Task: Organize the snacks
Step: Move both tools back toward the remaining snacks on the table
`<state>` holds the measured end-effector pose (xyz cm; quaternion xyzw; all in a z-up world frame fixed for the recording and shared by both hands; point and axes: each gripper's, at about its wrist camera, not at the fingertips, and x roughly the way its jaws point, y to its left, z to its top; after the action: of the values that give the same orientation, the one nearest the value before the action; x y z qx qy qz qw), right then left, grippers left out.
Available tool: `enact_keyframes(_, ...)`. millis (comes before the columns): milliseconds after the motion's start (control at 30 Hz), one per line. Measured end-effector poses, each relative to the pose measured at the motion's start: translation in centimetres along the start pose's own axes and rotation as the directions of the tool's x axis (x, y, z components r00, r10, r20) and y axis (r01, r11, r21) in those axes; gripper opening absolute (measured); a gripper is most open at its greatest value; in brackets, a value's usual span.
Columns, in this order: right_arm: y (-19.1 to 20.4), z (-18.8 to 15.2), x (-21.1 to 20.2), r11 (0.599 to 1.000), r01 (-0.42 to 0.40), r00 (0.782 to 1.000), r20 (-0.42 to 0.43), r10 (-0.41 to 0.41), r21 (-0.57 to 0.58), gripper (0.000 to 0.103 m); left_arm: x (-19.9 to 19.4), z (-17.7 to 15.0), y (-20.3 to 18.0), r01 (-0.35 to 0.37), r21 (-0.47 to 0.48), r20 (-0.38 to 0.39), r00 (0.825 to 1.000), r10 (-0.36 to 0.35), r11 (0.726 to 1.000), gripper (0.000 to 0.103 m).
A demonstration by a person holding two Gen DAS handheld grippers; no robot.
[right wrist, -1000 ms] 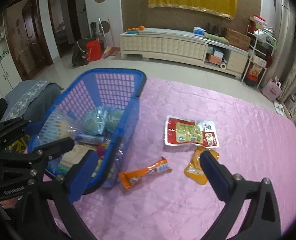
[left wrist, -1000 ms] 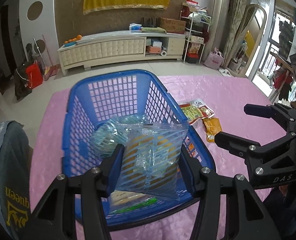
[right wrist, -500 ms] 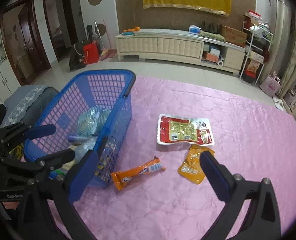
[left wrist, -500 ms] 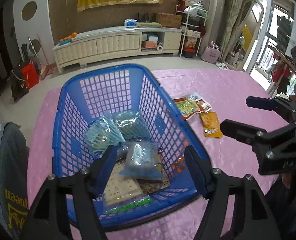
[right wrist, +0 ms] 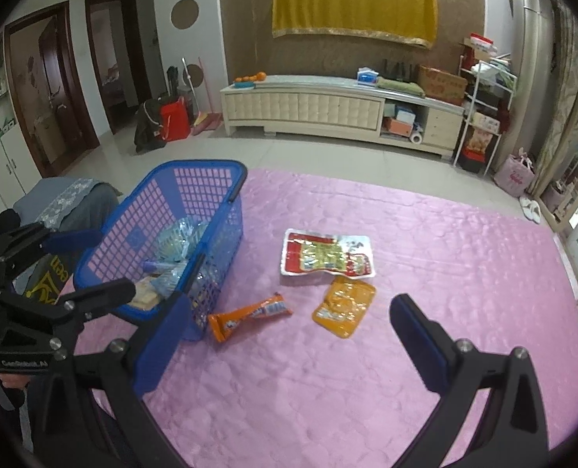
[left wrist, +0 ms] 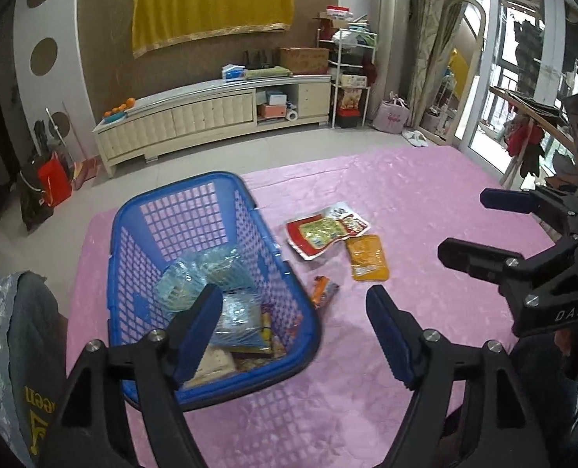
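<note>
Left gripper (left wrist: 292,327): your jaws are spread wide, holding nothing, above the basket's near right corner.
Right gripper (right wrist: 289,341): yours gapes empty over the pink tablecloth (right wrist: 445,257).
Orange snack bar (right wrist: 249,315): just beside the blue basket (right wrist: 210,173).
Orange pouch (right wrist: 344,305): right of the bar.
Red-and-white packet (right wrist: 326,253): beyond, possibly touching the pouch.
Basket contents: blue-striped bags (left wrist: 207,273).

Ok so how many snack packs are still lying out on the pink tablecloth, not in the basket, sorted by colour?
Red and white flat pack: 1
Yellow-orange pouch: 1
Orange wrapped bar: 1
Total: 3, all on the pink tablecloth beside the blue basket.
</note>
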<state>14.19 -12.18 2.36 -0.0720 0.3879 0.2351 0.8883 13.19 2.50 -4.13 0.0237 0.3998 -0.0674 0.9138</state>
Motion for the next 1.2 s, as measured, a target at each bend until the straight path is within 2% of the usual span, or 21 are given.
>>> enact_keyframes(433, -4.9, -2.4, -0.4, 0.998, 0.049, 0.999, -0.011, -0.049, 0.039, 0.103, 2.7, 0.8, -6.1, 0.027, 0.133, -0.023, 0.999, -0.024, 0.991, 0.074)
enact_keyframes(767, -9.4, -3.5, 1.7, 0.993, 0.076, 0.996, -0.052, -0.072, 0.09, 0.103, 7.0, 2.0, -8.4, 0.066, 0.104, -0.08, 0.995, -0.058, 0.992, 0.074)
enact_keyframes(900, -11.1, -3.4, 3.5, 0.988, 0.084, 0.995, -0.069, -0.076, 0.128, 0.103, 9.9, 3.1, -9.7, 0.087, 0.102, -0.12, 0.99, -0.075, 0.991, 0.074)
enact_keyframes(1033, -12.9, -3.4, 5.5, 0.982, 0.126, 0.989, -0.098, -0.113, 0.14, 0.103, 13.0, 3.6, -10.0, 0.1, 0.065, -0.171, 0.981, -0.087, 0.993, 0.074)
enact_keyframes(1100, -13.8, -3.3, 6.6, 0.978, 0.149, 0.985, -0.112, -0.133, 0.143, 0.103, 14.6, 3.7, -10.1, 0.083, 0.054, -0.196, 0.978, -0.071, 0.995, 0.074)
enact_keyframes(1200, -14.9, -3.4, 8.4, 0.975, 0.157, 0.981, -0.143, -0.135, 0.157, 0.103, 16.5, 3.7, -10.7, 0.034, 0.09, -0.207, 0.978, -0.014, 0.995, 0.074)
